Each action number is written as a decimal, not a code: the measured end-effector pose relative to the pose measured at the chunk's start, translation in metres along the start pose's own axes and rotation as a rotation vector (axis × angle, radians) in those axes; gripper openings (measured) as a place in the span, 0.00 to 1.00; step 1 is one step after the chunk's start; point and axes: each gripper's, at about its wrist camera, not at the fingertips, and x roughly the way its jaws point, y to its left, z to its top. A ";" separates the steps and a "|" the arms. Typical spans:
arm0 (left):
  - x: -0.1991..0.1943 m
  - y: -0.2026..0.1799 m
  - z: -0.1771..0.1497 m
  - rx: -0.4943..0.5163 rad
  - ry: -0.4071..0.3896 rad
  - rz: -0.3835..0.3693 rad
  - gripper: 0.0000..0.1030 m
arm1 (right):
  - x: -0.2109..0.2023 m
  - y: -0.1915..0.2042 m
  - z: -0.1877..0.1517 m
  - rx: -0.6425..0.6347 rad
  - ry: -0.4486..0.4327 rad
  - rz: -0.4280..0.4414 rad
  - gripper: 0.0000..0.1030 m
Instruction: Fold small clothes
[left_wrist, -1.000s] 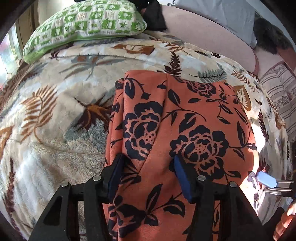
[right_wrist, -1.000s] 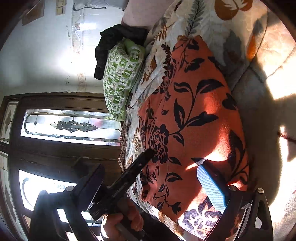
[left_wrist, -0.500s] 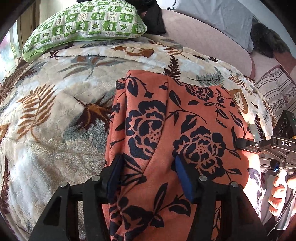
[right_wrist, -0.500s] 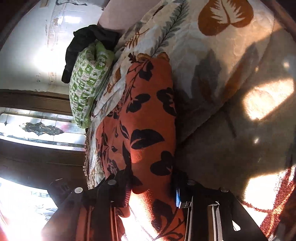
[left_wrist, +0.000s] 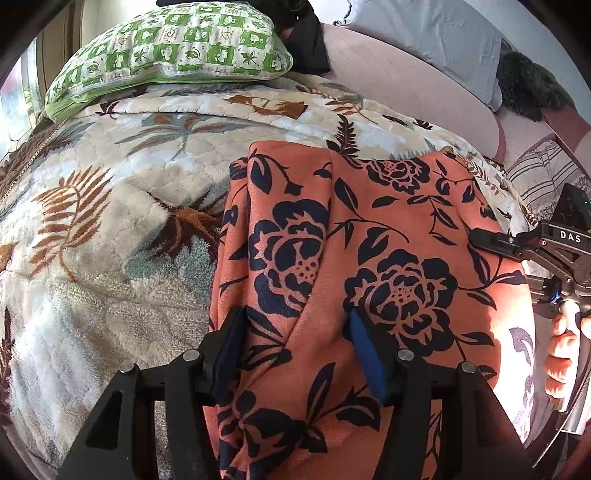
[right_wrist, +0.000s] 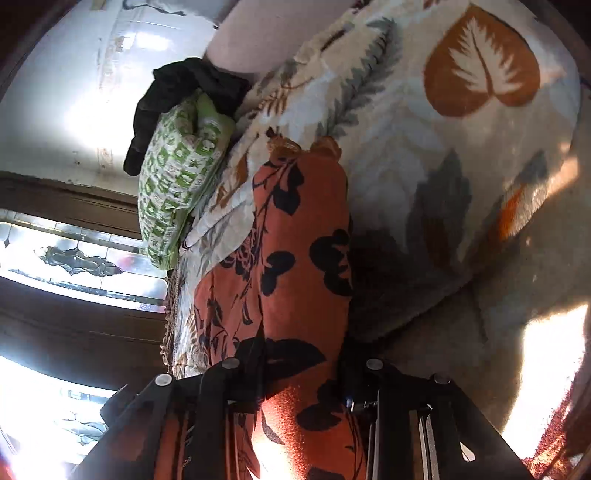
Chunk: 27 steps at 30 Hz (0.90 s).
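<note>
An orange garment with dark navy flowers (left_wrist: 362, 258) lies on a leaf-patterned blanket (left_wrist: 110, 221). My left gripper (left_wrist: 295, 350) straddles its near edge; the cloth bunches between the blue pads, which stand apart. My right gripper (right_wrist: 303, 373) straddles the garment's right edge (right_wrist: 295, 258), with the cloth passing between its fingers. The right gripper also shows in the left wrist view (left_wrist: 517, 251), at the garment's right side, held by a hand.
A green and white checked pillow (left_wrist: 173, 48) and a black cloth (left_wrist: 306, 40) lie at the far end. A grey pillow (left_wrist: 436, 33) and a striped cloth (left_wrist: 543, 177) are at the right. A stained-glass door (right_wrist: 74, 258) stands beyond the bed.
My right gripper has swung in from the side onto the garment's right edge and narrowed around it. The left gripper has stayed on the near edge.
</note>
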 end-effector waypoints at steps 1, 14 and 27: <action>0.000 -0.001 0.000 0.007 0.001 0.004 0.60 | 0.002 -0.005 0.000 0.011 0.011 -0.023 0.32; -0.035 -0.001 -0.026 0.027 0.021 0.014 0.59 | -0.045 -0.043 -0.091 0.147 0.063 0.073 0.54; -0.058 -0.003 -0.031 0.041 -0.048 0.017 0.63 | -0.062 -0.016 -0.099 0.018 0.021 0.038 0.73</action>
